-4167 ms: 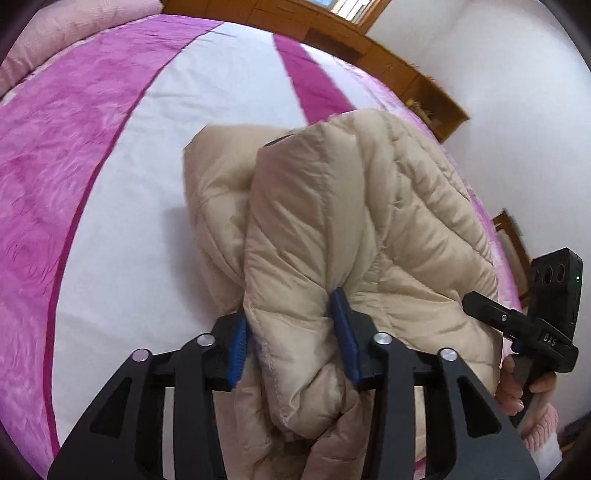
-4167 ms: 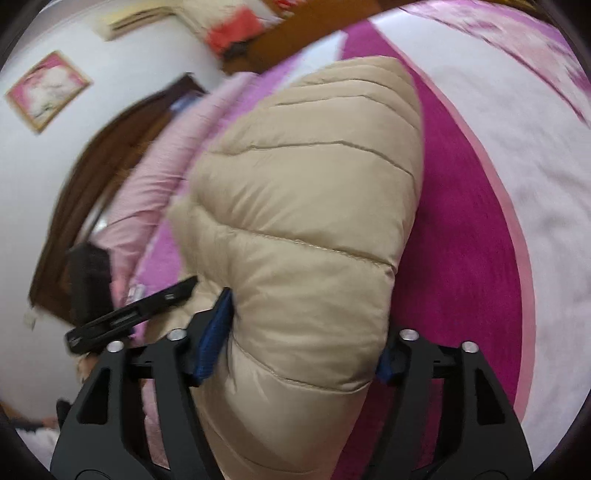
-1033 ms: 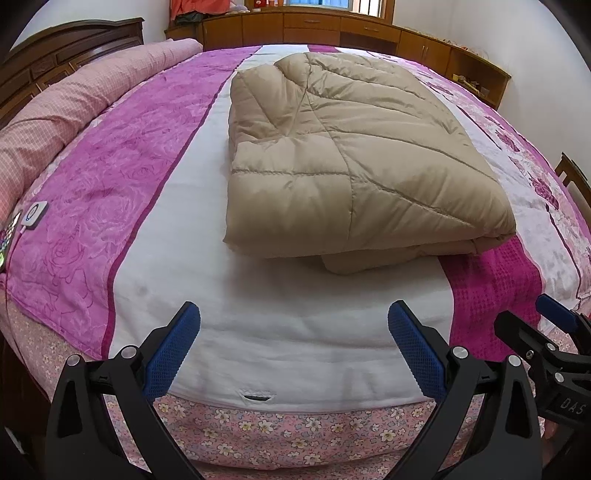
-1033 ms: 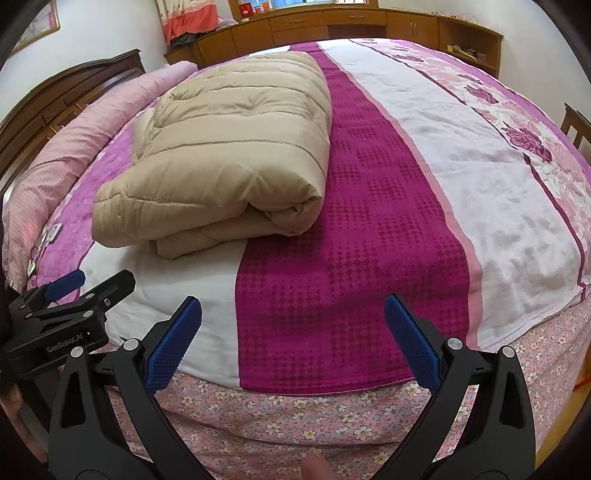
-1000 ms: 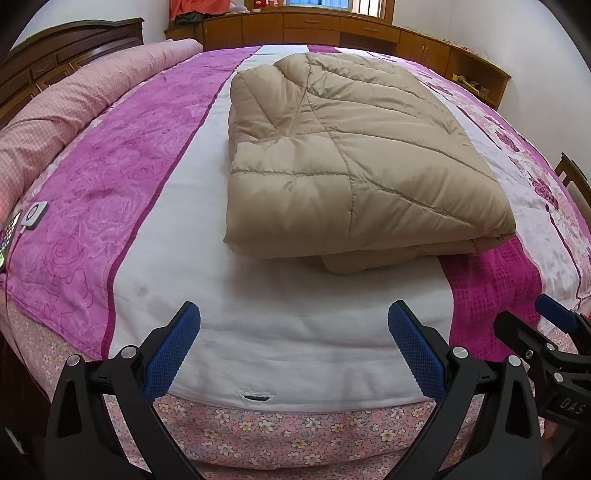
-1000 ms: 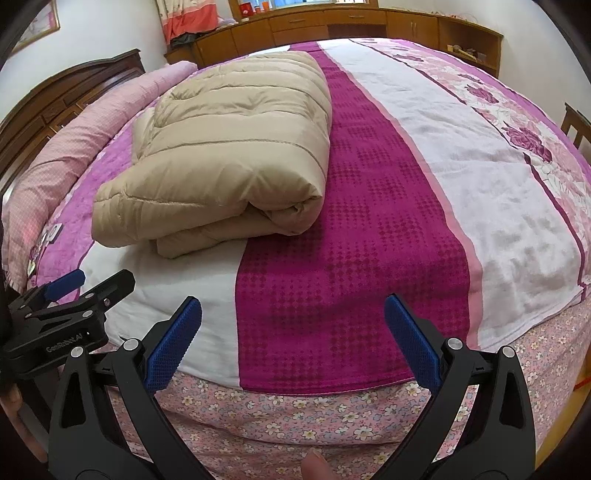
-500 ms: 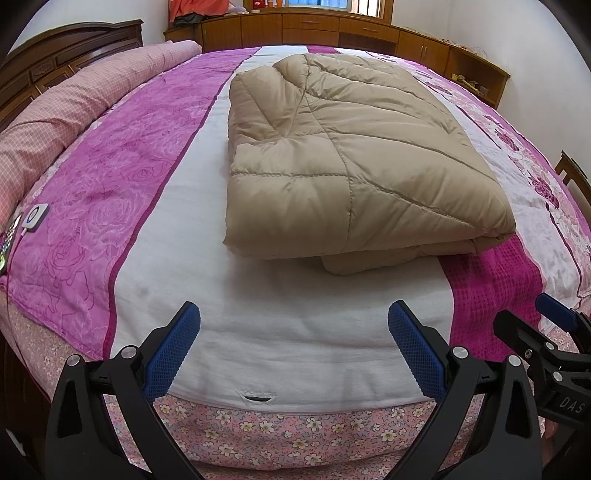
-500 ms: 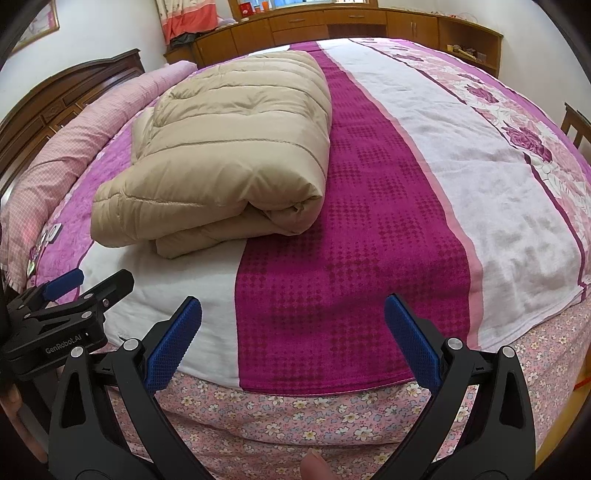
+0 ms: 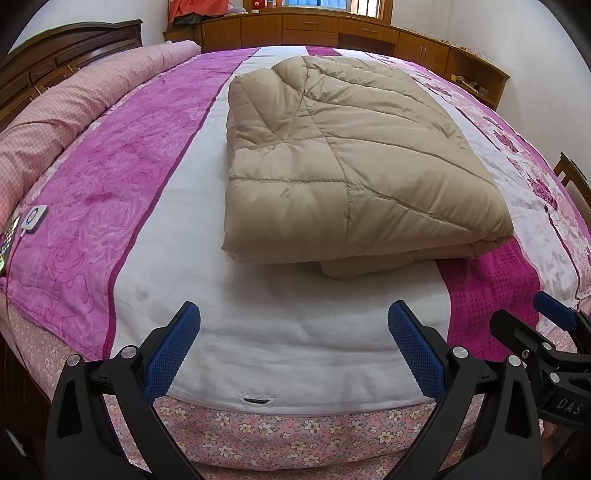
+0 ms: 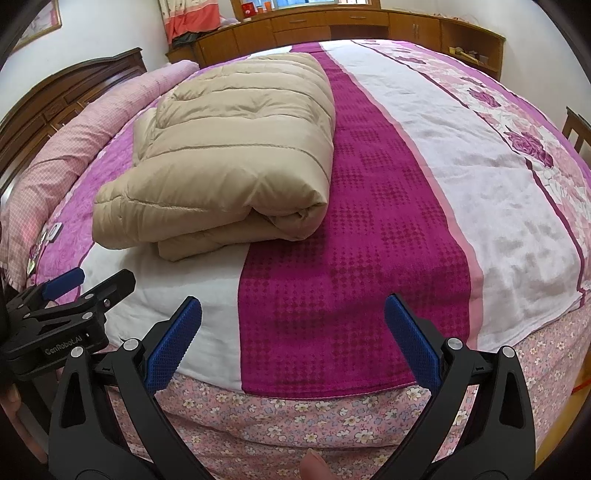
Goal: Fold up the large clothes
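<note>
A beige quilted down coat (image 9: 351,162) lies folded in a thick rectangle on the bed, on the white and magenta stripes; it also shows in the right wrist view (image 10: 236,155). My left gripper (image 9: 293,325) is open and empty, held back at the bed's near edge, well short of the coat. My right gripper (image 10: 293,321) is open and empty too, over the magenta stripe at the bed's edge, right of the coat. Each gripper shows at the side of the other's view.
The bed (image 9: 92,206) has a pink, white and magenta cover and a floral skirt (image 9: 280,432). A pink bolster (image 9: 74,99) and dark headboard lie left. A phone and small white device (image 9: 34,218) sit near the left edge. Wooden cabinets (image 9: 332,29) line the far wall; a chair (image 9: 574,181) stands right.
About four seconds ago both grippers were shut on the coat, held up. Now the coat lies folded and both grippers are open and drawn back. Nothing has moved over the last second.
</note>
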Demonstrator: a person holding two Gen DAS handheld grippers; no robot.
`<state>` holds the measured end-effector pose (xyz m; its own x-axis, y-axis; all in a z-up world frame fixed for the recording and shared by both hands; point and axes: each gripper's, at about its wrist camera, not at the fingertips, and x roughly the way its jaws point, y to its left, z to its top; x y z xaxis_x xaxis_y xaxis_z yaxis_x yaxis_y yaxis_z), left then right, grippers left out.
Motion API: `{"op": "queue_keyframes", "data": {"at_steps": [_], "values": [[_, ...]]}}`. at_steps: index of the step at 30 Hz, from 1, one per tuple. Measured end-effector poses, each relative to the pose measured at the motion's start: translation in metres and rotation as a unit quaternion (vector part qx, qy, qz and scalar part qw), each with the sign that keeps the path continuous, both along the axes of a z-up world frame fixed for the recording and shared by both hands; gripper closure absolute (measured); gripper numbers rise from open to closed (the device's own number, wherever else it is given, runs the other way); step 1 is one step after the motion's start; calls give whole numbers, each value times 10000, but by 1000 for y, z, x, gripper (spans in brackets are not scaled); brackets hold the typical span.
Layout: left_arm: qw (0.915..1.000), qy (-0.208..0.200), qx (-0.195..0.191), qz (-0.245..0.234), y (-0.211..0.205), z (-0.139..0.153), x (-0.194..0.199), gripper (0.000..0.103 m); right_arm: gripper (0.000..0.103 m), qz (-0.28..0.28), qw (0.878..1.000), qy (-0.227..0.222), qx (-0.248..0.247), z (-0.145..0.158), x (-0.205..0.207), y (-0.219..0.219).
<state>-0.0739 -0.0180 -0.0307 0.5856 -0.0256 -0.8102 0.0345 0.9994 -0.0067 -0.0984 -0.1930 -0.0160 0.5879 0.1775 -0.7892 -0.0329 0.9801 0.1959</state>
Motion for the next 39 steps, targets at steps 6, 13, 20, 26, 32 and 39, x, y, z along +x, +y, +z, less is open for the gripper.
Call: {"op": "queue_keyframes", "data": {"at_steps": [6,13,20,26,32,39], "values": [[10000,-6,-17,-24,-1,3,3,6,5,16,10000,-36,-1,4,3,1],[10000,-1,-37,3,-2,3,3,6,5,38,10000,-38,9,3,4,2],[10000,-13,-63,19,0,4,3,6,5,19,10000,-63,8,3,3,0],[9999,23,-98,34,1,2,3,6,5,13,10000,-61,31,3,2,-1],[9999,19,-99,36,1,1,2,6,5,-16,10000,-52,43,4,2,-2],[9999,62,-113,37,2,0,3,6,5,-9,10000,-45,48,3,1,-2]]}}
